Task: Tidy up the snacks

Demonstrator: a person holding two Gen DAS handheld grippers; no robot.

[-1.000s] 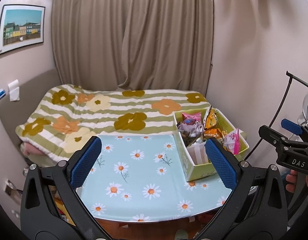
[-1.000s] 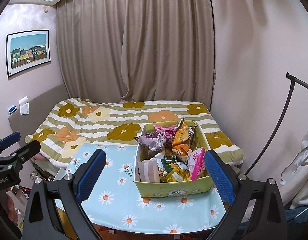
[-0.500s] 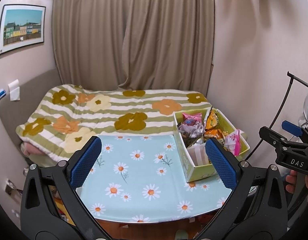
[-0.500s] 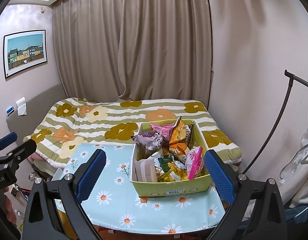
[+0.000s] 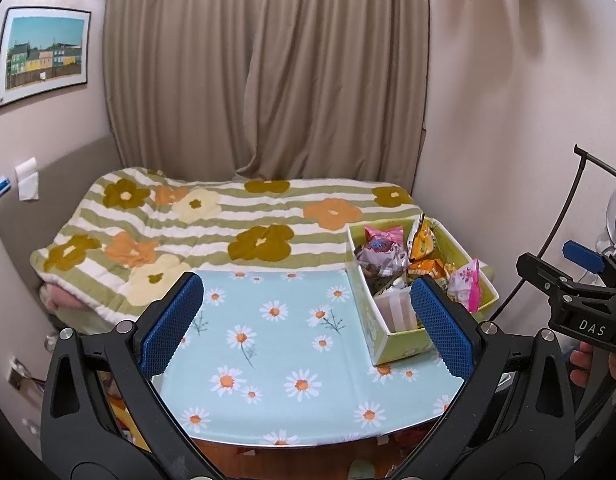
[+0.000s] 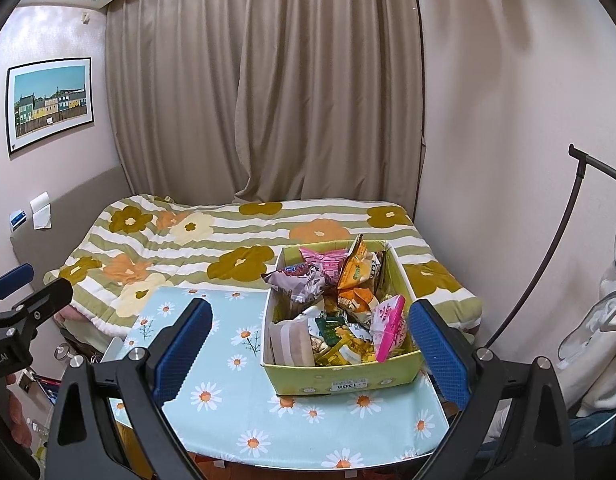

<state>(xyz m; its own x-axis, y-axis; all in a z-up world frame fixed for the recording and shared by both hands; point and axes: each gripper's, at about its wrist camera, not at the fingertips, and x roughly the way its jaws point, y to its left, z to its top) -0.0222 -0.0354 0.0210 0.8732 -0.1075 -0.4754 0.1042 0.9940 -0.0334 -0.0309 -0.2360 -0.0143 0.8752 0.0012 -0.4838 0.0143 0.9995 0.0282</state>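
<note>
Both grippers were released, empty. The left gripper [image 5: 308, 320] hovered left of the snack box [image 6: 348, 376]; the right gripper [image 6: 308, 344] faced it.

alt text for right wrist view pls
A yellow-green box crammed with snack packets sits on a daisy-print table, framed by the open right gripper with its blue-padded fingers. Behind are a flowered bed and beige curtains.
</note>
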